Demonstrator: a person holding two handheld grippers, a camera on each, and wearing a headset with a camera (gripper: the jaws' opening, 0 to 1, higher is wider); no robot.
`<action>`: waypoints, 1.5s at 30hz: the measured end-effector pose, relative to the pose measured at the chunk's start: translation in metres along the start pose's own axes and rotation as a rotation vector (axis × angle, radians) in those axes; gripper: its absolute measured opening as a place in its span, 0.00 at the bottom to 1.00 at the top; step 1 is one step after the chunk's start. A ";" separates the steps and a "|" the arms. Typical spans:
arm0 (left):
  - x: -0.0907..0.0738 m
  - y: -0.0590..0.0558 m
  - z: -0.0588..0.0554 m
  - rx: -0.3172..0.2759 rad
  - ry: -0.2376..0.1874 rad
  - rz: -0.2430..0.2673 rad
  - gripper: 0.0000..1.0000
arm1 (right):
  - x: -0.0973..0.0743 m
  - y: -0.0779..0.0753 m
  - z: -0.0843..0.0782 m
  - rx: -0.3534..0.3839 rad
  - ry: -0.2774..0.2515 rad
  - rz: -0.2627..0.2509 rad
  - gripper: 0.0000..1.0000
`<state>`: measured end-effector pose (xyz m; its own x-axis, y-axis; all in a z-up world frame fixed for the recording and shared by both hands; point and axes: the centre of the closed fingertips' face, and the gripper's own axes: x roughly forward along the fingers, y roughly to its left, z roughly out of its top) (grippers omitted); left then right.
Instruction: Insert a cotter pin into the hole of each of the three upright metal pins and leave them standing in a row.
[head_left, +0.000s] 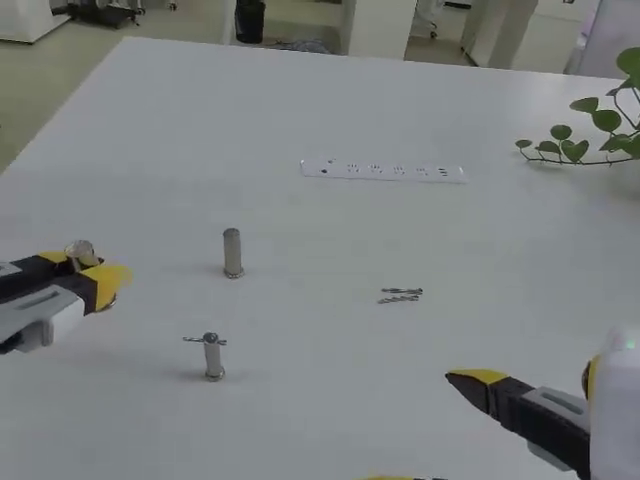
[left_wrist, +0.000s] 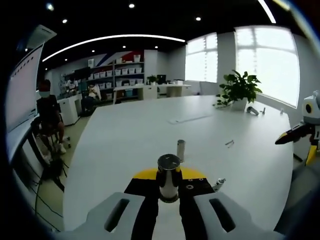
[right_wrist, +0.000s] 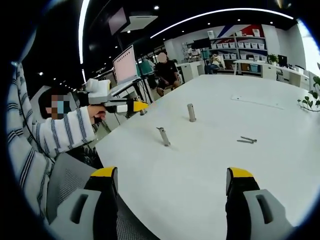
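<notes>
You hold a metal pin (head_left: 80, 252) clamped in your left gripper (head_left: 98, 282) at nine o'clock, right gripper (right_wrist: 172, 176) jaws apart, empty — cottered pin (head_left: 212, 355) at seven, bare pin (head_left: 232, 252) beyond — next, probably pinch one of the loose cotter pins (head_left: 401, 294) at four.

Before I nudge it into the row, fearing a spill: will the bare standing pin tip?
Probably, if pushed high: the pin stands tall on a small base. It looks metal, so likely heavy. Fallen, its round body could roll.
</notes>
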<state>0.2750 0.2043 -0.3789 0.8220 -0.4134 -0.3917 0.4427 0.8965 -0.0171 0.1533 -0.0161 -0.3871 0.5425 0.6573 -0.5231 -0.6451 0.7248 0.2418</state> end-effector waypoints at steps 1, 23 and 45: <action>-0.003 -0.004 -0.001 0.010 0.005 0.003 0.10 | 0.000 0.001 0.000 -0.009 0.003 0.008 0.88; -0.016 -0.087 -0.011 -0.015 0.019 -0.065 0.10 | -0.014 -0.012 -0.005 -0.056 -0.005 0.028 0.88; 0.009 -0.125 -0.034 -0.013 0.081 -0.078 0.10 | -0.033 -0.037 -0.018 -0.050 -0.001 0.020 0.88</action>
<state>0.2150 0.0941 -0.4119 0.7533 -0.4683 -0.4618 0.4991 0.8643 -0.0623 0.1496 -0.0689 -0.3937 0.5296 0.6718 -0.5179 -0.6818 0.7003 0.2113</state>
